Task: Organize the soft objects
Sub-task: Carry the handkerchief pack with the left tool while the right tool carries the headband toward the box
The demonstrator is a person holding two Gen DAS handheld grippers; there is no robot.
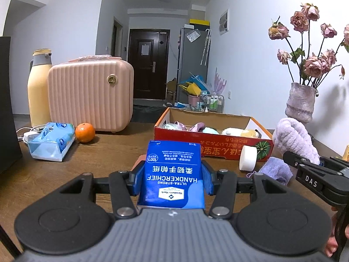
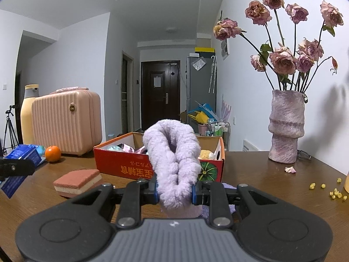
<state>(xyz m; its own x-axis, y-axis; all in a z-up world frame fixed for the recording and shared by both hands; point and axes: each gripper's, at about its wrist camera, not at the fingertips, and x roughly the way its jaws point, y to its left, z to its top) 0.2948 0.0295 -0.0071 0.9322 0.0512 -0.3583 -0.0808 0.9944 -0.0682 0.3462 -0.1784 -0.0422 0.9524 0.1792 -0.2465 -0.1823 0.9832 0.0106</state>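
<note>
Left gripper (image 1: 173, 178) clamped a blue handkerchief pack (image 1: 172, 174) between its blue pads, held above the wooden table (image 1: 104, 152), short of the red cardboard box (image 1: 209, 146). Right gripper (image 2: 174, 191) pinched tight on a fluffy lilac cloth (image 2: 174, 159), which stood up in front of the same box. Soft items already lay inside the box. A sponge (image 2: 78, 182) sat on the table nearby; an orange (image 1: 85, 132) and a tissue pack (image 1: 51, 140) lay further left.
</note>
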